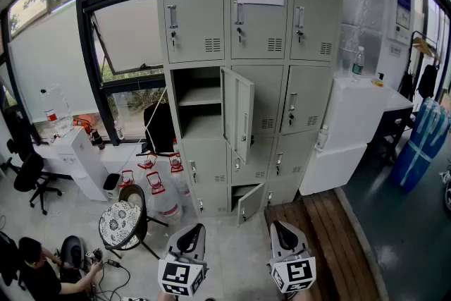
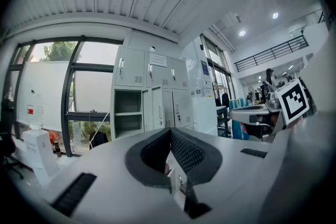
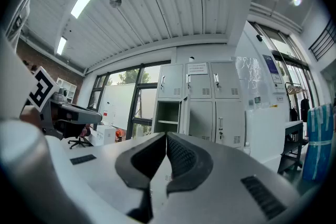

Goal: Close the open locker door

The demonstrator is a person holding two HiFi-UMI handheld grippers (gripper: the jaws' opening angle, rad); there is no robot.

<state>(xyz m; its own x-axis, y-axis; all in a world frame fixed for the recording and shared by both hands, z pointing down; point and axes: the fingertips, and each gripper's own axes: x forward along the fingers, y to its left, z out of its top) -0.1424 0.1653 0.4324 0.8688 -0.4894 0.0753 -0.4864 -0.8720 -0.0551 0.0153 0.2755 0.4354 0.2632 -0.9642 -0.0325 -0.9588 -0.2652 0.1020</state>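
Observation:
A grey locker bank (image 1: 250, 17) stands ahead, three columns wide. In the middle row the left compartment (image 1: 199, 102) is open, showing a shelf; its door (image 1: 238, 113) swings out toward me. A small bottom door (image 1: 249, 202) also hangs ajar. My left gripper (image 1: 192, 235) and right gripper (image 1: 283, 232) are low in the head view, well short of the lockers, both level and shut on nothing. The left gripper view shows the shut left gripper (image 2: 171, 129) below the open compartment (image 2: 127, 113). The right gripper view shows the shut right gripper (image 3: 166, 132) below the locker door (image 3: 184, 117).
A round patterned stool (image 1: 121, 222) and water jugs (image 1: 163, 201) stand left of the lockers. A white cabinet (image 1: 345, 130) is to the right, with a wooden platform (image 1: 324, 236) before it. A person (image 1: 35, 268) sits on the floor at bottom left.

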